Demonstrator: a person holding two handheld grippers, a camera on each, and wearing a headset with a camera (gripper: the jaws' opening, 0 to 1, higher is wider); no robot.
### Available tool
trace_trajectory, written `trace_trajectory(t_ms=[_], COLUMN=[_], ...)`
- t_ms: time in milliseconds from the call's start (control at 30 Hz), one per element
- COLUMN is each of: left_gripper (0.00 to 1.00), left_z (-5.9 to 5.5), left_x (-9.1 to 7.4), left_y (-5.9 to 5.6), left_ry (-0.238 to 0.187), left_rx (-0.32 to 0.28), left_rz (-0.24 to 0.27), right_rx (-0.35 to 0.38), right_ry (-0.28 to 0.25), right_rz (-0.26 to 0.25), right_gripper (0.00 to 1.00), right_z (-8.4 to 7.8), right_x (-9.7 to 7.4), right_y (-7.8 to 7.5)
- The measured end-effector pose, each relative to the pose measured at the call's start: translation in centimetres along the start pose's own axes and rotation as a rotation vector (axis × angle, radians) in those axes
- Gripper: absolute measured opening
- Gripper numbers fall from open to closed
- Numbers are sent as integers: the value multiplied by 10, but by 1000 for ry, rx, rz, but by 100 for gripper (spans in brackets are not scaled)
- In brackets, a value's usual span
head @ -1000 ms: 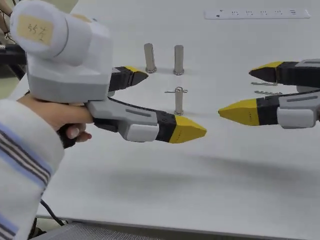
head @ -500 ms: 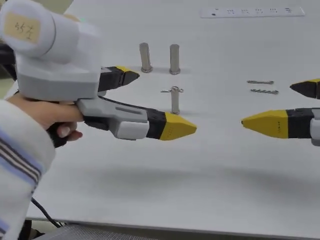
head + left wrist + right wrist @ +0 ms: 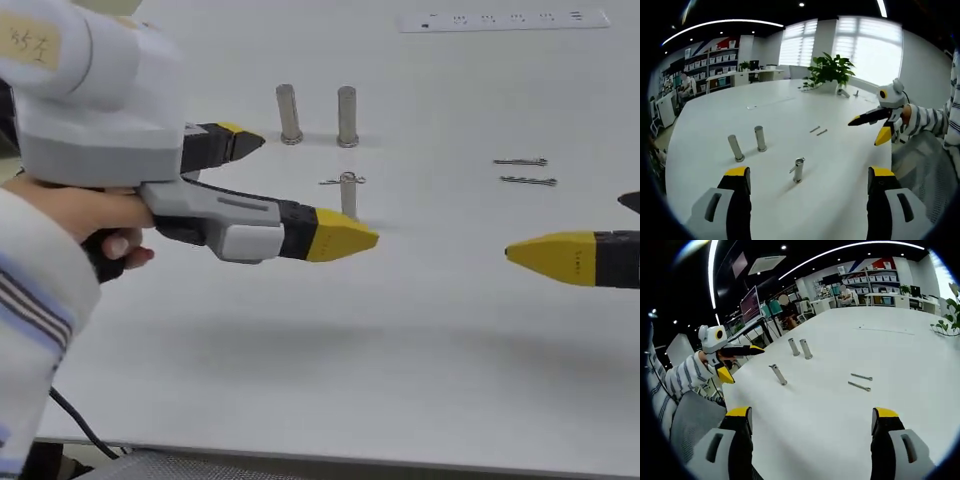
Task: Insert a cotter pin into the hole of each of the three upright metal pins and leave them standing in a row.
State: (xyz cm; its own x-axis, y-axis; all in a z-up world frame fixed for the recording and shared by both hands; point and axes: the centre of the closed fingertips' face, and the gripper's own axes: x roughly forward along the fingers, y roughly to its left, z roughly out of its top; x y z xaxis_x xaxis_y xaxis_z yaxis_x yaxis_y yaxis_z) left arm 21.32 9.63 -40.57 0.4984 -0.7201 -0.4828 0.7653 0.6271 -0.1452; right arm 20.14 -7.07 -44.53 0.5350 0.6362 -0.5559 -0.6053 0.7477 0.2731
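While the left hand-held gripper [image 3: 318, 189] gapes, wide table [image 3: 400, 340] lies beneath.

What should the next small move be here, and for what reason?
Probably move the right gripper, open and empty, to the nearer loose cotter pin and close on it. The front metal pin already carries a cotter pin, the two back metal pins carry none, and the loose ones lie on that gripper's side.
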Motion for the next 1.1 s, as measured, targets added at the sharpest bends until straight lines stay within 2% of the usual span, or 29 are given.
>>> trace_trajectory(t_ms=[33, 100, 167, 233, 300, 333, 400, 500, 600, 733, 800, 900, 1000, 1100], left_gripper=[95, 94, 94, 94, 94, 94, 94, 93, 94, 93, 86, 82, 78, 73], left_z=[0, 3, 7, 13, 17, 20, 23, 24, 31, 33, 32, 32, 30, 28], left_x=[-2, -3, -5, -7, -7, -8, -7, -6, -6, -1, 0, 4, 10, 18], left_y=[9, 19, 27, 41, 51, 59, 68, 88, 105, 117, 121, 129, 133, 145], left_ry=[-3, -3, -3, -8, -15, -20, -25, 1, -25, -30, -33, -42, -36, -27], left_rx=[2, 2, 9, 21, 22, 20, 17, 15, 57, 13, -3, -12, -8, -4], left_rz=[6, 8, 15, 37, 57, 71, 88, 143, 204, 208, 222, 248, 250, 258], right_rx=[-5, -1, 11, 20, 20, 19, 20, 27, 28, 33, 36, 39, 42, 47], right_ry=[5, 10, 6, -2, -2, 2, 7, 9, 9, 16, 15, 15, 17, 12], right_rz=[0, 4, 12, 12, 8, 5, 4, 3, 4, 21, 18, 14, 10, 7], right_gripper=[98, 98, 98, 98, 98, 98, 98, 98, 98, 98, 98, 97, 97, 97], right_z=[-2, -3, -1, 1, 1, 0, -1, -2, -3, -5, -5, -6, -6, -5], right_x=[0, 0, 0, 0, -1, 0, 0, -1, -3, -4, -4, -6, -8, -10], right_y=[0, 0, -7, -12, -10, -14, -17, -17, -11, -5, -5, -4, -4, -4])
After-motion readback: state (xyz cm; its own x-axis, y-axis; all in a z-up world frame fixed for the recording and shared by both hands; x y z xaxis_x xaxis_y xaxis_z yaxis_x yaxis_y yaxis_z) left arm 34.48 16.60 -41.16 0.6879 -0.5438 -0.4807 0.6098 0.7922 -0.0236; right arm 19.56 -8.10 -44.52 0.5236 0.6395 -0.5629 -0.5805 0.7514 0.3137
